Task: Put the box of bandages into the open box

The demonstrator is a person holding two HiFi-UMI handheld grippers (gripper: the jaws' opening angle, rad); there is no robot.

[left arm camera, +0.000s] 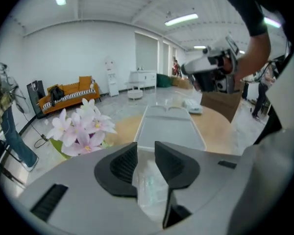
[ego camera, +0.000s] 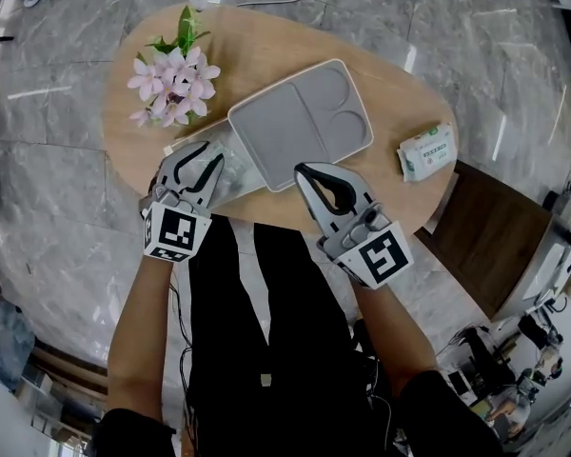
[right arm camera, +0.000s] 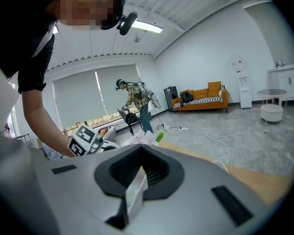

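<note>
A white-and-green pack (ego camera: 426,150) lies at the right edge of the round wooden table (ego camera: 257,55), away from both grippers. A grey compartment tray (ego camera: 285,122) (left arm camera: 169,129) lies in the middle. My right gripper (ego camera: 303,171) (right arm camera: 141,147) is at the tray's near corner, its jaws closed on a thin pale rim (right arm camera: 134,192). My left gripper (ego camera: 198,152) (left arm camera: 146,148) hangs over a clear plastic container (ego camera: 230,174) (left arm camera: 149,182) just left of the tray. Its jaws stand apart with the clear plastic showing in the gap below them; I see no pad pressing on it.
Pink artificial flowers (ego camera: 174,79) (left arm camera: 81,126) stand at the table's far left, close to the left gripper. A dark brown seat (ego camera: 485,227) stands off the table's right side. The floor is grey marble. A person (right arm camera: 132,99) stands far back in the room.
</note>
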